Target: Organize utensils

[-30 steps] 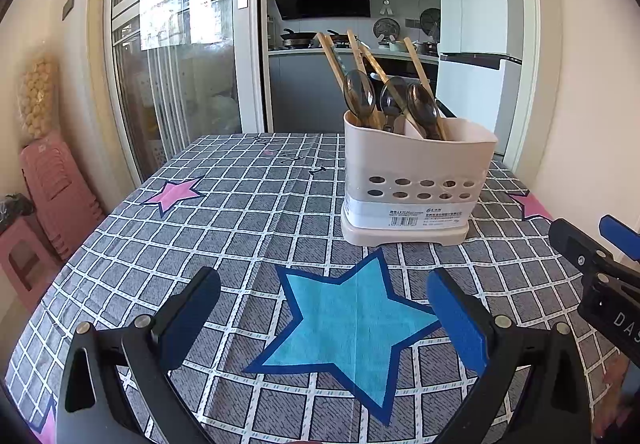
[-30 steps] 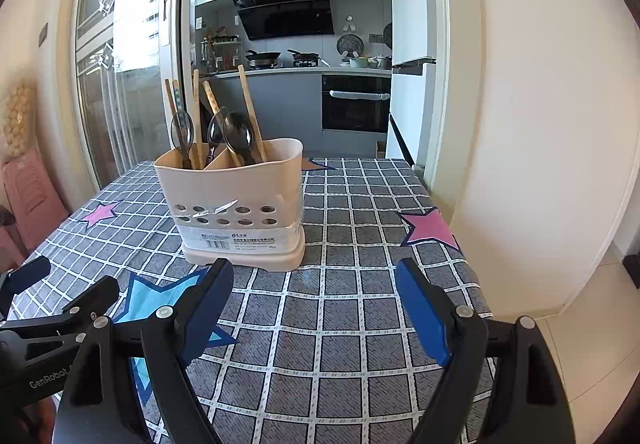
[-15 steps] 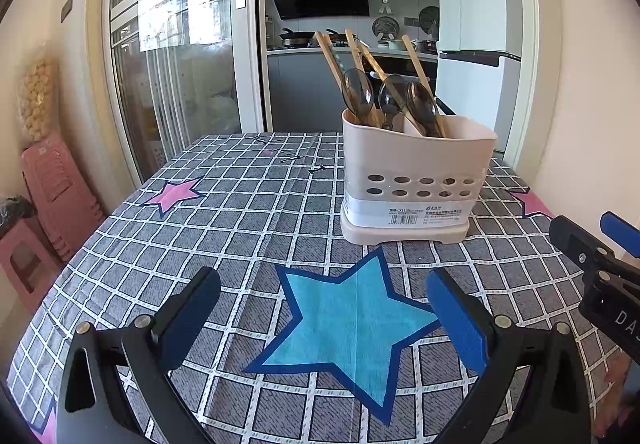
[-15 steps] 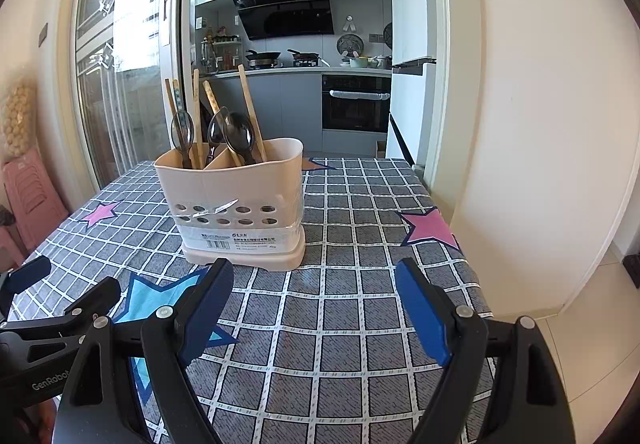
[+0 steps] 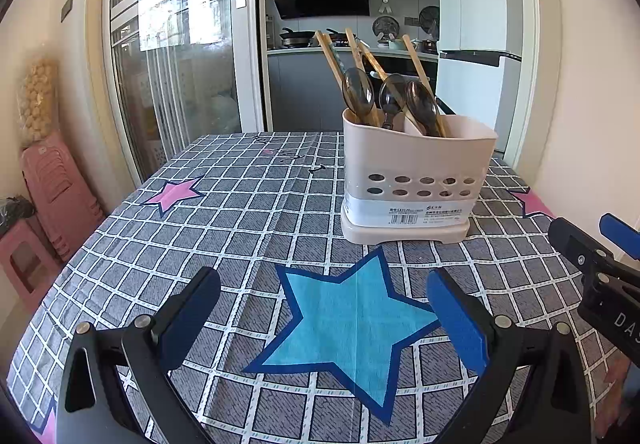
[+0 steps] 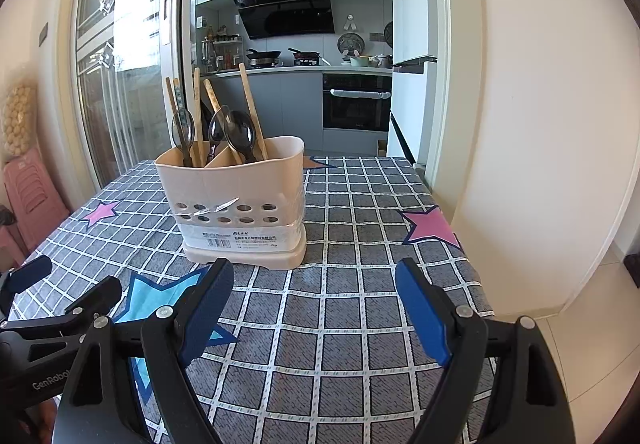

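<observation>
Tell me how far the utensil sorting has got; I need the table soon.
Done, apparently: spoons and chopsticks stand in the holder, and no loose utensils show on the tablecloth. In hand: nothing; the left hand-held gripper and right hand-held gripper are open and empty. Left: nothing visible.

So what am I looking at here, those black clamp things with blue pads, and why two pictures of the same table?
Those are two hand-held grippers, one in each of a person's hands, each carrying a camera that looks along its jaws. One picture is from the left gripper, the other from the right gripper. Both stand open and hold nothing. On the checked tablecloth stands a cream utensil holder with dark spoons and wooden chopsticks upright inside. Nothing else lies on the cloth.
</observation>
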Demonstrator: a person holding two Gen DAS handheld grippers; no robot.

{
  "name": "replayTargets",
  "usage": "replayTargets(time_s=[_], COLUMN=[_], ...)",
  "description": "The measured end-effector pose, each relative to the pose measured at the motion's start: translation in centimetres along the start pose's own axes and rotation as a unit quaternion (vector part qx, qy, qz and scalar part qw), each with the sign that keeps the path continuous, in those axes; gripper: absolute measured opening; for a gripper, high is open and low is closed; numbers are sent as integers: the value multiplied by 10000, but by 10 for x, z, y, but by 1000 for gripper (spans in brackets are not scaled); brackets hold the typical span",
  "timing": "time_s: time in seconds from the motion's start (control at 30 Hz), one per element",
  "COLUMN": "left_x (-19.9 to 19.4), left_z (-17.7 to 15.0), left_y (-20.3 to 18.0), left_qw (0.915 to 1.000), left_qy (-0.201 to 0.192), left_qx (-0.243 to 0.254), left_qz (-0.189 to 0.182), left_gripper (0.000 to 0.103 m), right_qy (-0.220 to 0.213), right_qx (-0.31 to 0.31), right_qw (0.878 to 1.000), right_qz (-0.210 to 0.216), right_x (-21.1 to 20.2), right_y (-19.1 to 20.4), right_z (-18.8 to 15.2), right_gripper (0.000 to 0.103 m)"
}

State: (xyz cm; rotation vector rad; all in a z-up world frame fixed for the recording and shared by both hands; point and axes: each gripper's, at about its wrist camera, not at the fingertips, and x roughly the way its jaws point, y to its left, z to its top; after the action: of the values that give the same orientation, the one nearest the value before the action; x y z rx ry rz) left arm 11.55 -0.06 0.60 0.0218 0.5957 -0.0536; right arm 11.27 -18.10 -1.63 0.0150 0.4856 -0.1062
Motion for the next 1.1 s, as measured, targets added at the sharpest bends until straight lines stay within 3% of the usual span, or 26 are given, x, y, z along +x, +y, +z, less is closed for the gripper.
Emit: replayTargets(time_s=[1.1], left_x=[0], left_z=[0], left_y=[0], left_qw=[10000], left_qy=[-2], left_qx=[10], left_qz=[-7], left_gripper=[103], right_qy=[25], right_qx=[10], right_qw=[10000], right_qz=[20], right_x=[2], right_y=[1], right_z=[-1], right_gripper=[85])
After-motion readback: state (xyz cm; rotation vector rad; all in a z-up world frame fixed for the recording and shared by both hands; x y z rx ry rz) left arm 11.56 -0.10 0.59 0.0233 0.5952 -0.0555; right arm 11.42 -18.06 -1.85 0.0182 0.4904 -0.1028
